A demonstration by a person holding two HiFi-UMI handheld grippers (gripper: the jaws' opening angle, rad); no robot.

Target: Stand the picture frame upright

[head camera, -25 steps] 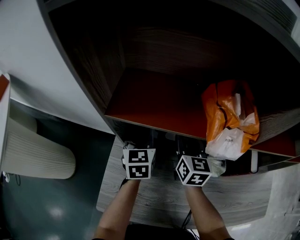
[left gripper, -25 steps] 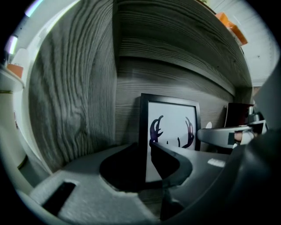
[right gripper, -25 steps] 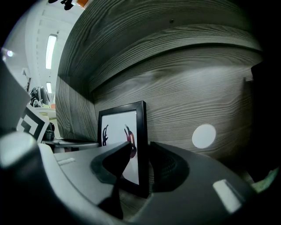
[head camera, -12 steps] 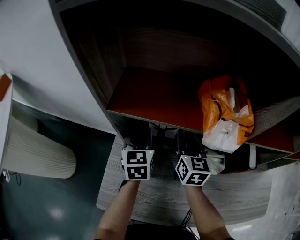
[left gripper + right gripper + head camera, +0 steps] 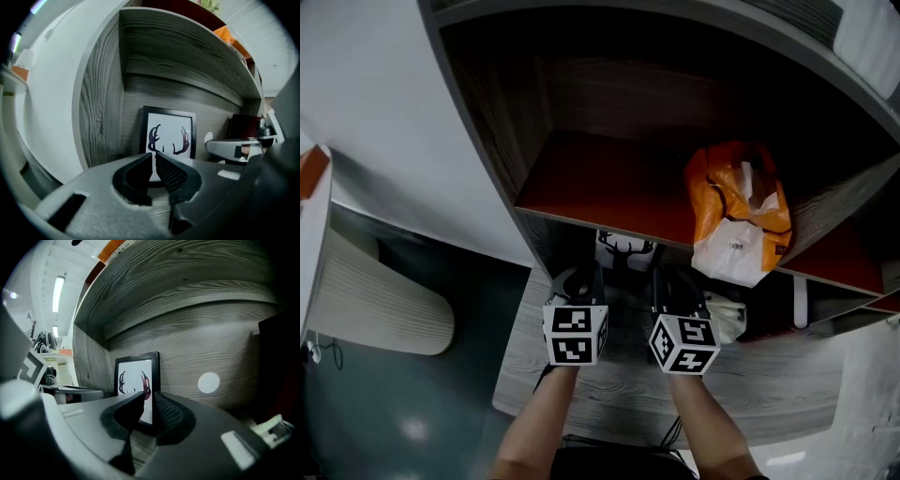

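The picture frame (image 5: 168, 136), black-edged with an antler print, stands upright against the back wall of the lower compartment. It also shows in the right gripper view (image 5: 137, 380), and its top peeks out under the shelf edge in the head view (image 5: 623, 246). My left gripper (image 5: 154, 157) sits a short way in front of it. Its jaws have just been closing to a narrow slit with nothing between them. My right gripper (image 5: 149, 397) is beside it, also short of the frame. Its jaws have likewise just been closing, and the gap is empty. Both grippers (image 5: 581, 286) (image 5: 675, 286) point into the compartment.
An orange and white plastic bag (image 5: 736, 211) lies on the red shelf (image 5: 600, 187) above. A white round disc (image 5: 208, 382) marks the back wall right of the frame. A dark object (image 5: 243, 126) stands further right. The grey wooden desk (image 5: 609, 394) runs beneath my arms.
Both grippers have drawn back out from under the shelf towards me, so more of their bodies shows. The top of the picture frame has come into sight in the head view.
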